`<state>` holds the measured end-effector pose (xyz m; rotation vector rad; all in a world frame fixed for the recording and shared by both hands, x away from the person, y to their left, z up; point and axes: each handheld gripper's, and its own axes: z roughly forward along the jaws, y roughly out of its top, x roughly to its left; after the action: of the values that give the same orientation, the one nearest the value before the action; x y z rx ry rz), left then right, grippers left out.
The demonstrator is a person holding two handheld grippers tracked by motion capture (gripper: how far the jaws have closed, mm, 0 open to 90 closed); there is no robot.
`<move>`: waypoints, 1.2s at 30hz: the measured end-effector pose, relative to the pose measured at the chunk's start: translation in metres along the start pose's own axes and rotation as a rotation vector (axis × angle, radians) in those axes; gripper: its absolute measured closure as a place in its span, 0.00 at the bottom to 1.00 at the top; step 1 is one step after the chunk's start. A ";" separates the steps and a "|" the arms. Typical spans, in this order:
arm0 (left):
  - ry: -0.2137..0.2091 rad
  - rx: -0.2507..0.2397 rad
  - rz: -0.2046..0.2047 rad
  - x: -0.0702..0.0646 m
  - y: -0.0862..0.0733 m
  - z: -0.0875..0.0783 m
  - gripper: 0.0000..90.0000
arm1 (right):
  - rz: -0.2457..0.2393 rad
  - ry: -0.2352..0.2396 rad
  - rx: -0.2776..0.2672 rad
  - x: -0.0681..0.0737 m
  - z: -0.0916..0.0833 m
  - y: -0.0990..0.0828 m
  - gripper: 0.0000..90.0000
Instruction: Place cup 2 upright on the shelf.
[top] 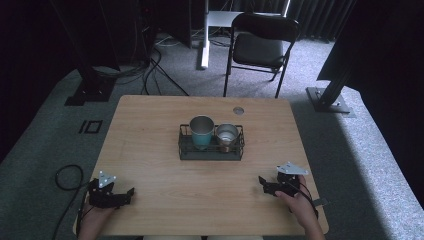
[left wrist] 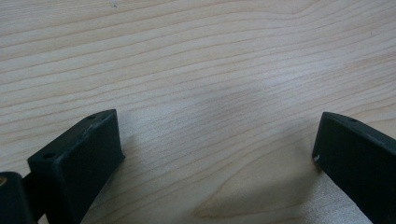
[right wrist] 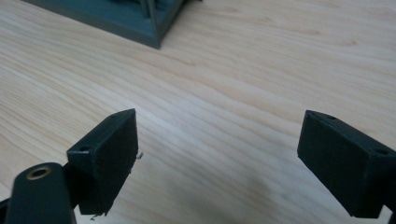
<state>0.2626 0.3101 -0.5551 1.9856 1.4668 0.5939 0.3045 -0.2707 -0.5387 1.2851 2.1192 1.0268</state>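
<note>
A dark wire basket (top: pixel 184 145) sits at the middle of the wooden table (top: pixel 150 125). Inside it stand a teal cup (top: pixel 201 131) on the left and a smaller metal cup (top: pixel 227 136) on the right, both upright. My left gripper (top: pixel 131 192) rests near the front left corner, open, with bare wood between its jaws (left wrist: pixel 219 140). My right gripper (top: pixel 261 180) rests near the front right, also open over bare wood (right wrist: pixel 217 135). A corner of the basket (right wrist: pixel 135 21) shows at the top of the right gripper view.
A small round grommet (top: pixel 238 110) is set in the table's far edge. Beyond the table stand a black folding chair (top: pixel 260 47) and a white desk leg (top: pixel 204 45). Cables (top: pixel 65 177) lie on the carpet at the left.
</note>
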 end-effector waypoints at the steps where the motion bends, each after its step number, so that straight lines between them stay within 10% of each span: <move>1: 0.000 0.000 0.000 0.000 0.000 0.000 0.02 | 0.000 -0.005 0.006 -0.001 -0.001 -0.001 0.14; 36: 0.000 0.000 0.001 0.000 0.000 0.000 0.02 | 0.183 -0.198 0.093 -0.025 -0.008 -0.029 0.13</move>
<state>0.2625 0.3101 -0.5552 1.9860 1.4663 0.5944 0.2943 -0.3043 -0.5568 1.5807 1.9483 0.8409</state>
